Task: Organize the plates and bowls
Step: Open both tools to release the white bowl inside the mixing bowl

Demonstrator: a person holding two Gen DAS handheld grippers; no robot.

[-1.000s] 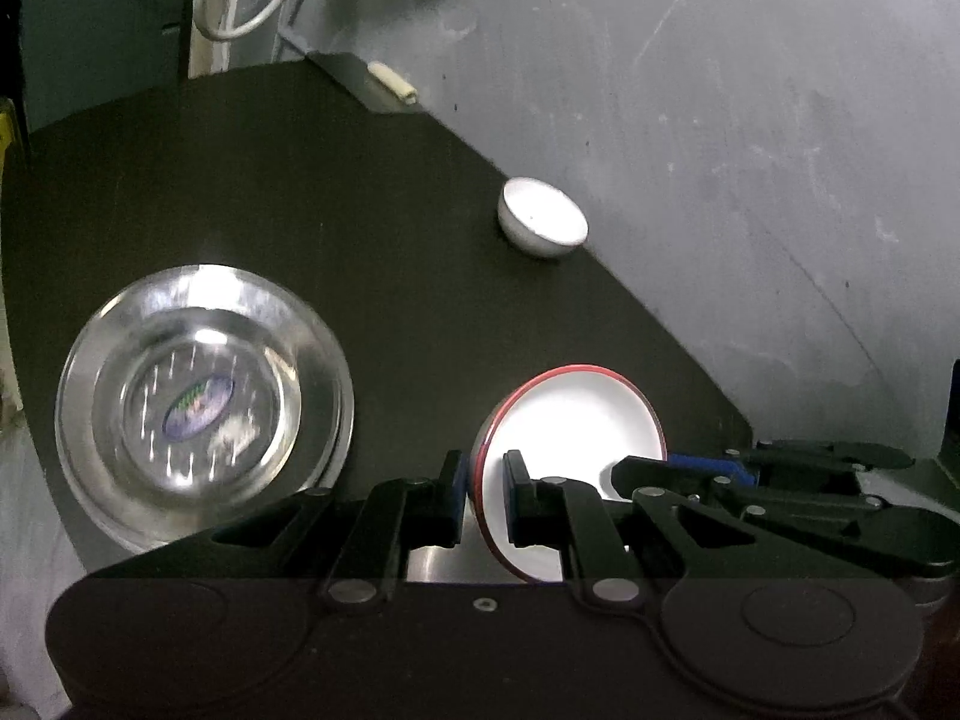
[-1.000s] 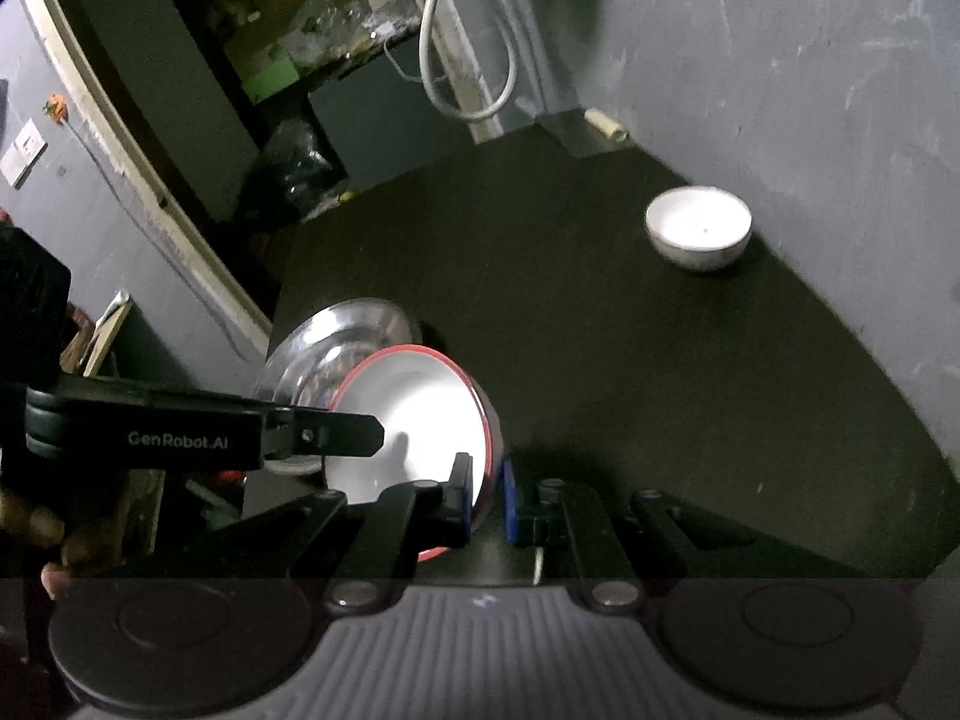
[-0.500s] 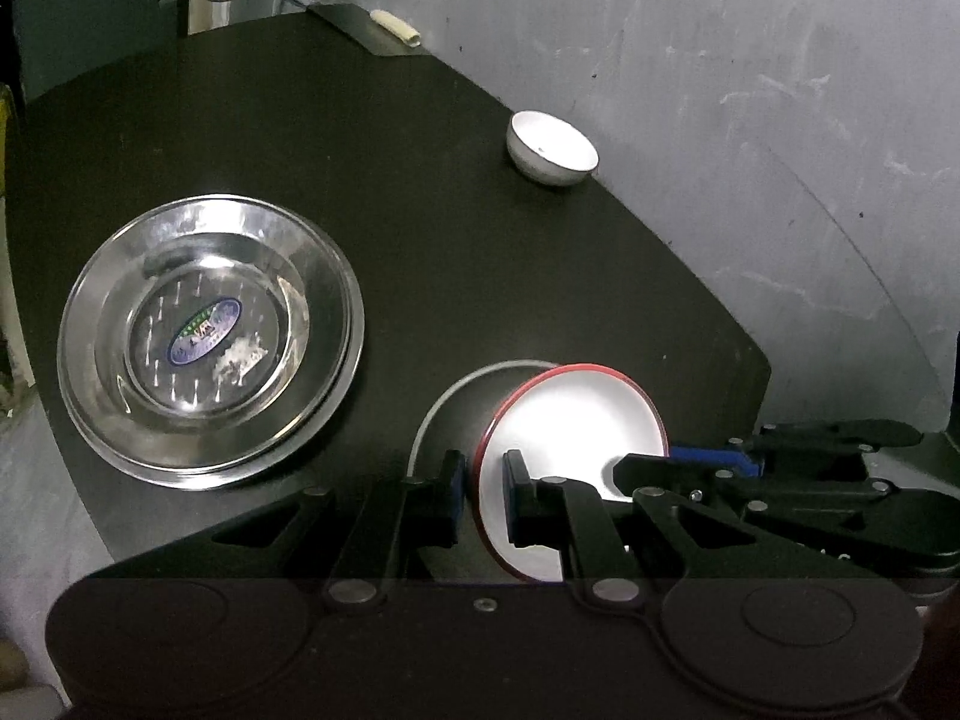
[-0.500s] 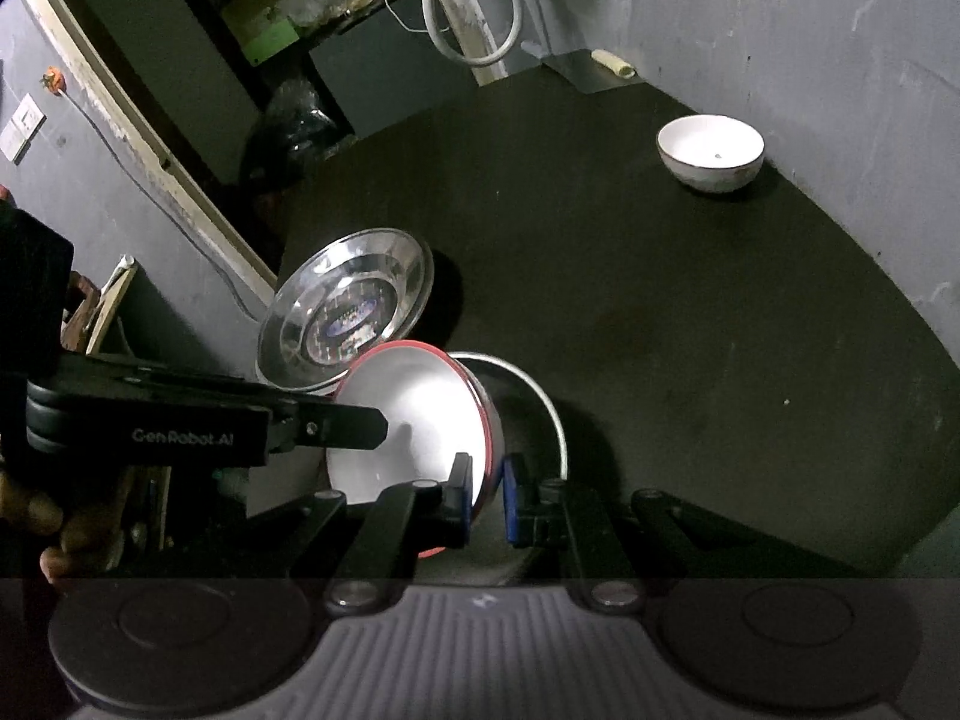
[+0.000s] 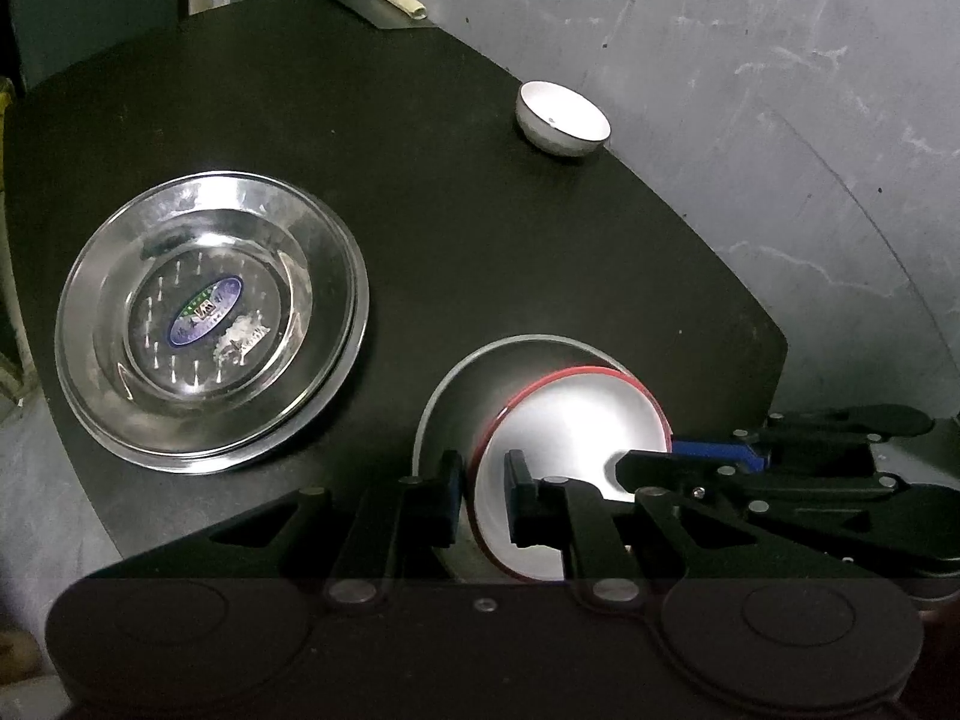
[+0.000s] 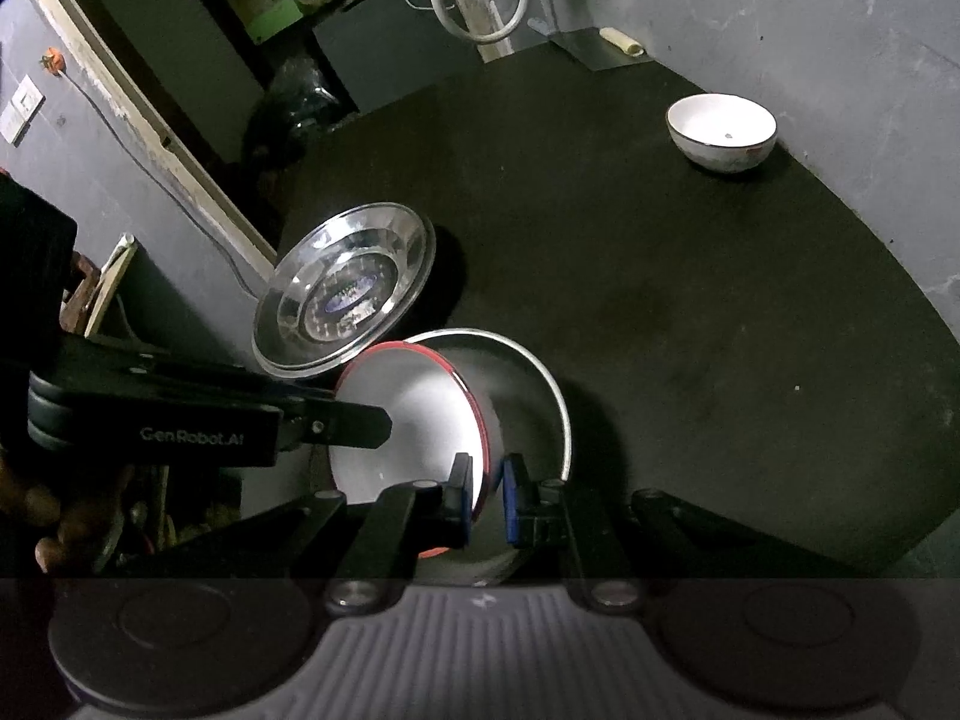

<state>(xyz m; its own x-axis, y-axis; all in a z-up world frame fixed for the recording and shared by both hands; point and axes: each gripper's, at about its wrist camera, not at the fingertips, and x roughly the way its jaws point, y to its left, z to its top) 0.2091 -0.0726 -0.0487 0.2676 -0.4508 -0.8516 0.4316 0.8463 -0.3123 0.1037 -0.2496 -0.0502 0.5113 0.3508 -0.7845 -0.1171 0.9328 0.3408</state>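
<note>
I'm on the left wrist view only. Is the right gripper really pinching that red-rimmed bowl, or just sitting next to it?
Observer: Pinching it. The right wrist view shows the right gripper with the red-rimmed bowl rim between its two fingers.
Operator: What's off to my left, past the steel plate?
Observer: Beyond the steel plate there is a grey wall with a switch plate on it.
Operator: Anything visible behind my gripper?
Observer: Yes, a bare hand is wrapped around the body of the left gripper.

Black table (image 6: 690, 312), grey wall (image 5: 780, 60), white hose (image 6: 480, 12), maybe shelf clutter
</note>
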